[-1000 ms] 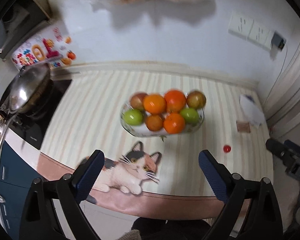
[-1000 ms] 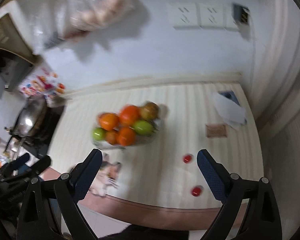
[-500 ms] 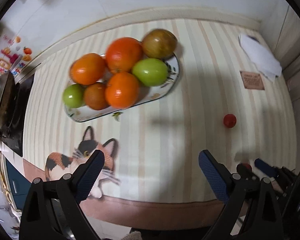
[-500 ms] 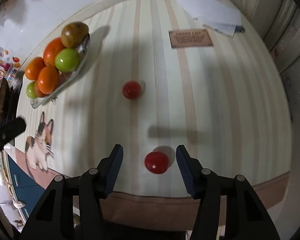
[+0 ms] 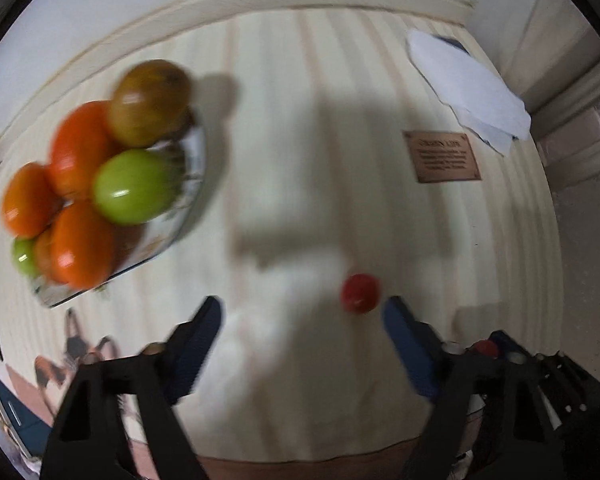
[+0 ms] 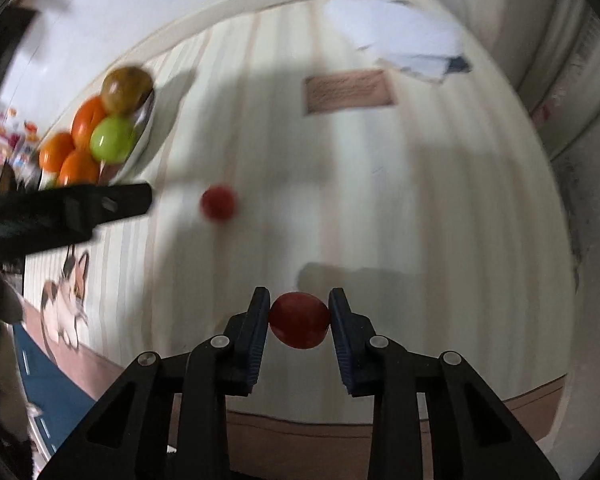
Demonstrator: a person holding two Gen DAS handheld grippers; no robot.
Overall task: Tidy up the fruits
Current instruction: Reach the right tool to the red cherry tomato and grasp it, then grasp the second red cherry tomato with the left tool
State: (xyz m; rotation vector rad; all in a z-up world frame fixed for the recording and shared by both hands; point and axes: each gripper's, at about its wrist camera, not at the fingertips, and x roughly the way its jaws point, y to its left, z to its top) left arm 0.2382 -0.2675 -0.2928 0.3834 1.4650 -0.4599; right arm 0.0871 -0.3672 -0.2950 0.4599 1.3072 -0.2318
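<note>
1. The right gripper (image 6: 299,312) is clamped on a red cherry tomato (image 6: 299,325), near the table's front edge.
2. The left gripper (image 5: 302,320) is spread wide; a second cherry tomato (image 5: 359,293) lies on the striped table (image 5: 300,120), just inside its right finger (image 5: 404,340).
3. The fruit plate (image 5: 188,184) sits far left.

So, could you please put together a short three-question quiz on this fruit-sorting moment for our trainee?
1. True or false: the right gripper is shut on a small red fruit.
2. Multiple choice: where is the other small red fruit? A) on the plate; B) on the striped table, just ahead of the open left gripper; C) on the brown card.
3. Fill in: the fruit at the plate's far end, above the green one, is coloured ____.

Key: 1 true; 2 B; 3 brownish-olive.
</note>
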